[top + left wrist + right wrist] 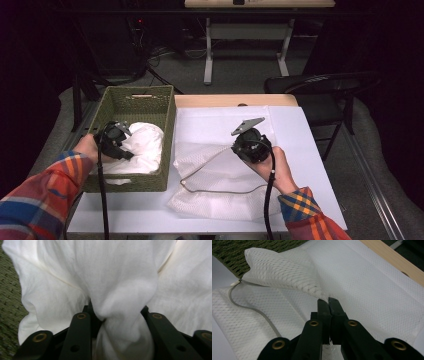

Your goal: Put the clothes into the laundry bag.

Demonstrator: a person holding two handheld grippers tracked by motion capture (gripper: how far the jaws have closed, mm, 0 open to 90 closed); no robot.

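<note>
The left gripper (117, 322) has its jaws clamped on a thick bunch of white cloth (117, 285); in the left gripper view the fabric is squeezed into a narrow neck between the two black jaws and billows out above them toward twelve o'clock. The jaws stay partly apart because the bunched fabric fills the gap. In the high view this gripper (116, 140) sits inside the green woven basket (140, 97), at the nine o'clock side of the table, and the white cloth (145, 147) lies heaped in the basket at the three o'clock side of the gripper.

The right gripper (328, 301) has its jaws pressed together on the edge of a white mesh bag (287, 270). The pinched edge is lifted into a raised fold that runs off toward ten o'clock. A grey cord (254, 310) curves along the bag's opening toward eight o'clock. In the high view the right gripper (252, 144) is near the table's middle, with the mesh bag (220, 195) spread flat on the white table cover (305, 135) toward seven o'clock, just beside the basket's three o'clock wall.
</note>
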